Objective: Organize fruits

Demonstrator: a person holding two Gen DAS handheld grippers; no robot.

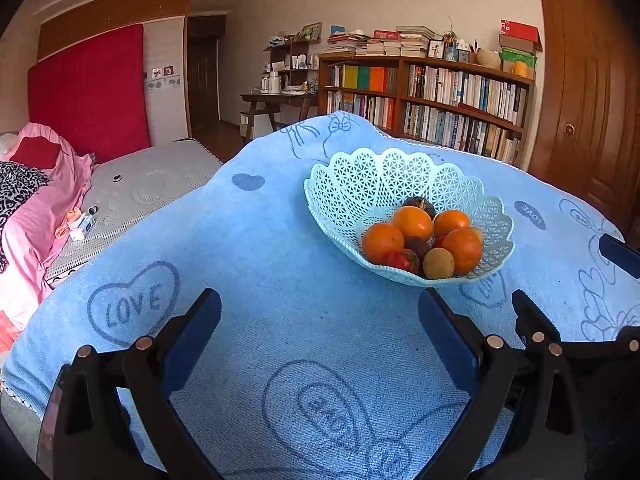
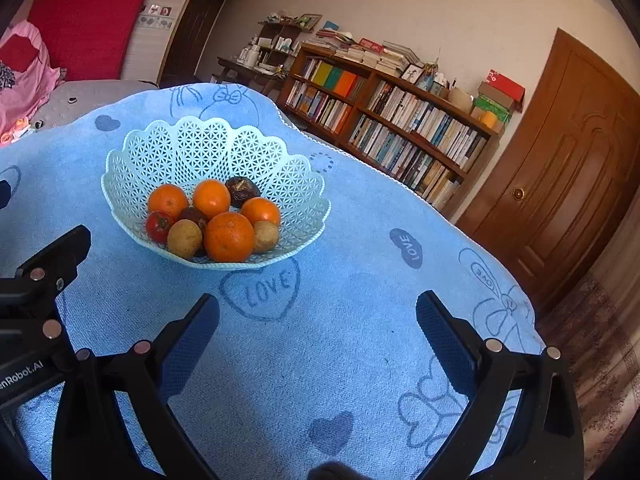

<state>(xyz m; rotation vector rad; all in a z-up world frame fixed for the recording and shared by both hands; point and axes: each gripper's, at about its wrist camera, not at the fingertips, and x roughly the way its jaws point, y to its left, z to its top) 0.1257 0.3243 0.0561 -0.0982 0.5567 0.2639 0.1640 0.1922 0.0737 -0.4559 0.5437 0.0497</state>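
A: Item one, basket (image 2: 216,148). Where does it stand?

B: On the bench, on the blue towel (image 2: 320,340), just ahead of both your tongs. Pale lattice plastic, scalloped rim, upright.

A: Contents?

B: Four oranges (image 2: 229,237), one red fruit (image 2: 159,226), two tan fruits (image 2: 184,238), two dark fruits (image 2: 241,190). All lie inside the basket, heaped and touching at the near side. The far half of the bowl is bare.

A: Any fruit loose on the towel?

B: None that either view shows. The cloth around the basket carries only its printed hearts and bows.

A: Item two, your left tongs (image 1: 320,328).

B: Jaws wide apart, nothing between them, held low over the towel short of the basket's near rim.

A: Item three, your right tongs (image 2: 318,328).

B: Same entry: jaws spread, empty, over the towel with the basket ahead and to your left. The two tools sit side by side, close together.

A: Progress?

B: By my reading, the gathering is done or nearly so: every visible fruit is already in the basket. What may be left for you is sorting within the heap, or nothing at all; the pictures cannot settle which.
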